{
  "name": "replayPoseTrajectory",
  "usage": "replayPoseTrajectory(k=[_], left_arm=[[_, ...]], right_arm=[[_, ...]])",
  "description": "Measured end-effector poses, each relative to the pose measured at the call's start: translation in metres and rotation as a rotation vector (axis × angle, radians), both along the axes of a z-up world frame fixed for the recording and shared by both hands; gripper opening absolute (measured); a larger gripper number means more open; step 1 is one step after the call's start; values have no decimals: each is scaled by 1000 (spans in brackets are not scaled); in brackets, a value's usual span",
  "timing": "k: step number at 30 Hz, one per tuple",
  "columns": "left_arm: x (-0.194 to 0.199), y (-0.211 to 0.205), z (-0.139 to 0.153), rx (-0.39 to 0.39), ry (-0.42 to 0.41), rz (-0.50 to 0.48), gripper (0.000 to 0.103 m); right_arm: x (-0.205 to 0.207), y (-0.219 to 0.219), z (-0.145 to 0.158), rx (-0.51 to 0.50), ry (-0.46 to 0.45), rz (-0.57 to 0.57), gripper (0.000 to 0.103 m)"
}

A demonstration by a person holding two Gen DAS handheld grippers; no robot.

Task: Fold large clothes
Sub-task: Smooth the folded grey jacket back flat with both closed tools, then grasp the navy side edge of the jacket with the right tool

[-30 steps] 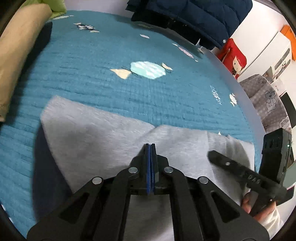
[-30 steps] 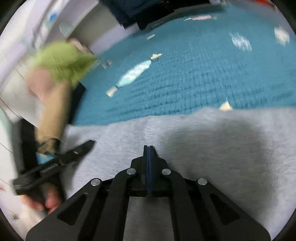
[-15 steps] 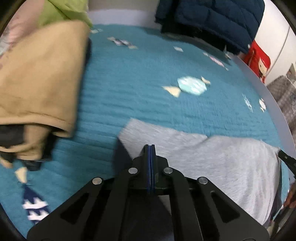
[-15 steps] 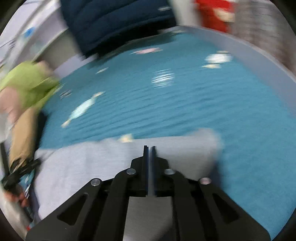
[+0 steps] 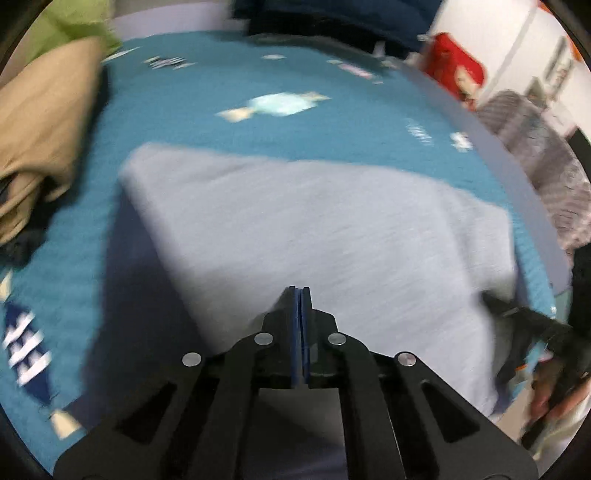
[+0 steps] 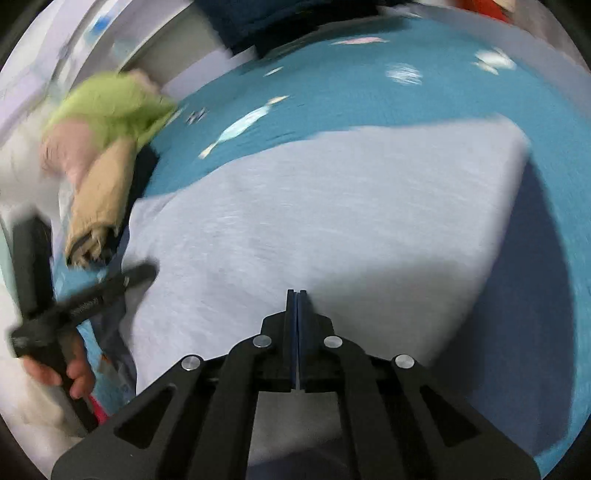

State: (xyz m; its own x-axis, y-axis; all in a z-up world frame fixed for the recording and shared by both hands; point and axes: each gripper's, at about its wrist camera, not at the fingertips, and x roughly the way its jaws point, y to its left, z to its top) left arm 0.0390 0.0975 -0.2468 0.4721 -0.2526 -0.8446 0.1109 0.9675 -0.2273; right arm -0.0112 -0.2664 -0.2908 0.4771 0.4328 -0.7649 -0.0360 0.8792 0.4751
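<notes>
A grey garment (image 5: pixel 314 221) lies folded into a rough rectangle on the teal bedspread (image 5: pixel 258 129). My left gripper (image 5: pixel 299 291) hovers over its near edge, shut, with no cloth visible between the pads. In the right wrist view it appears at the garment's left edge (image 6: pixel 147 271), held by a hand (image 6: pixel 77 373). My right gripper (image 6: pixel 296 293) is also shut over the garment (image 6: pixel 332 221), near its front edge, with nothing seen between its pads. In the left wrist view it shows, blurred, at the garment's right edge (image 5: pixel 487 297). Dark shadows lie beside the garment.
A tan pile of clothes (image 5: pixel 40 129) with a green piece (image 5: pixel 70 26) sits left of the garment. A dark blue jacket (image 5: pixel 332 18) lies at the far side of the bed. A red item (image 5: pixel 454 62) and grey patterned fabric (image 5: pixel 535 147) stand beyond the bed's right edge.
Both views have swung. The left gripper went to the garment's left corner and came back over its middle. The right gripper's pads parted slightly half a second ago and are together again.
</notes>
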Motion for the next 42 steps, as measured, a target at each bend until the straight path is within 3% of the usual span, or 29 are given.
replayPoseTrajectory(k=[3,7,10,12,14,16,18,20,21,23,26,27,31,34,37,38,40,41,42], left_arm=[[-18,37,1,-51,-1,26,2],[-34,56,13,153,-15,104,3],[-41,62,30,137,-26,131,3],[-46,48,43,109,-48,98,3],[-48,25,51,10,-48,14,4],[-47,2,48,-18,-38,-63,4],[-42,-14,35,39,-14,-101,4],[-36,-11,19,57,45,-85,4],[-38,0,11,40,74,-50,4],[-46,22,5,-31,98,-10,2],[-56,43,9,65,73,67,3],[-58,45,11,76,68,80,3],[-54,42,4,91,73,108,3],[-52,36,9,132,61,111,3],[-48,32,23,151,53,97,5],[-47,30,29,159,49,96,8],[-44,27,38,166,42,92,31],[-41,23,44,174,24,90,55],[-39,21,48,185,2,91,65]], right_arm=[[-18,-46,5,-46,2,-104,0],[-36,-78,19,-253,40,-251,4],[-44,-81,34,-160,14,-277,6],[-42,-58,44,-108,-10,-197,6],[-34,-16,47,-15,-13,-60,7],[-25,23,37,92,35,53,6],[-16,55,14,65,157,126,6],[-13,43,2,94,210,70,2],[-13,25,-1,143,219,2,0],[-21,1,-1,117,237,-69,0],[-31,-23,4,83,221,-116,0],[-31,-26,3,23,224,-147,0],[-27,-18,-18,72,218,-169,0],[-39,-21,-5,74,242,-165,0],[-40,-38,12,62,236,-150,9],[-39,-42,20,67,225,-156,17],[-36,-54,38,97,169,-198,51],[-34,-61,43,102,138,-226,73],[-32,-66,46,107,114,-242,78]])
